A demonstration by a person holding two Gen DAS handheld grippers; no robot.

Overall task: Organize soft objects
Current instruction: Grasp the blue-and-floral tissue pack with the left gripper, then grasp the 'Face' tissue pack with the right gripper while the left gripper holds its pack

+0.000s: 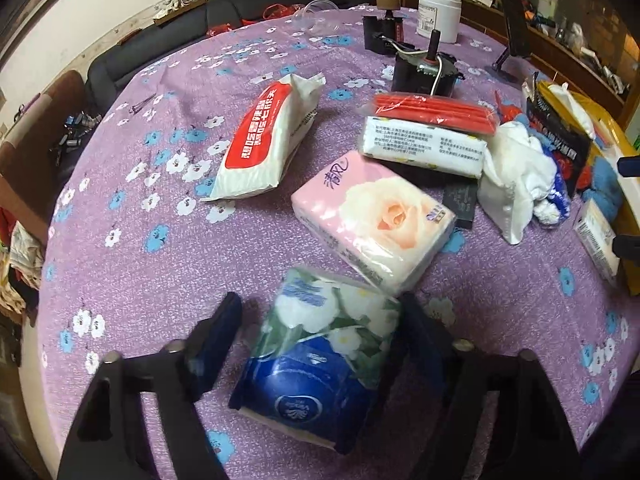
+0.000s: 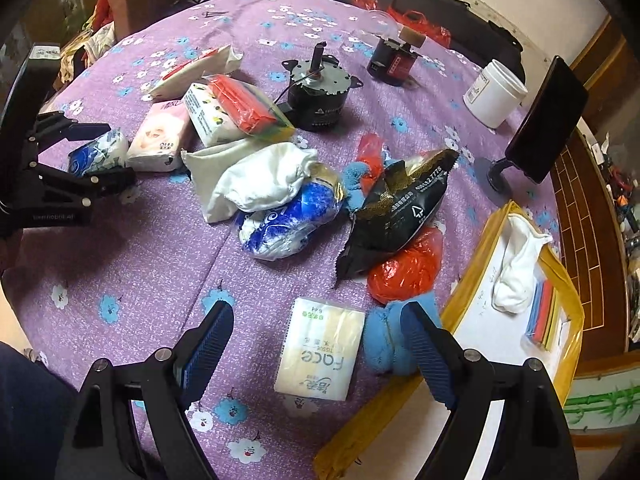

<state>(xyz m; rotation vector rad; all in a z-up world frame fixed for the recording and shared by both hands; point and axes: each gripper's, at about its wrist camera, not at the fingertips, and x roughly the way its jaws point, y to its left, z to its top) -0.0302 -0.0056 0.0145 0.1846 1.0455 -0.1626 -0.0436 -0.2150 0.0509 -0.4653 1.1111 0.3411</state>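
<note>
On the purple flowered tablecloth point(image 1: 160, 240), the left gripper point(image 1: 320, 344) straddles a blue-and-green floral tissue pack point(image 1: 320, 352); its right pad touches the pack, its left pad stands apart, so the tongs are not pinching. Just beyond lies a pink rose-printed tissue pack point(image 1: 372, 220). The right gripper point(image 2: 320, 344) hangs spread wide over a cream "Face" tissue pack point(image 2: 320, 356), beside a yellow-rimmed box point(image 2: 480, 280).

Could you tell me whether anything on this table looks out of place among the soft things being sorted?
Yes: a black electric motor with a metal shaft and loose wire stands behind the tissue packs, and a white plastic tub stands near the far edge. Both are hard items among the soft ones.
</note>
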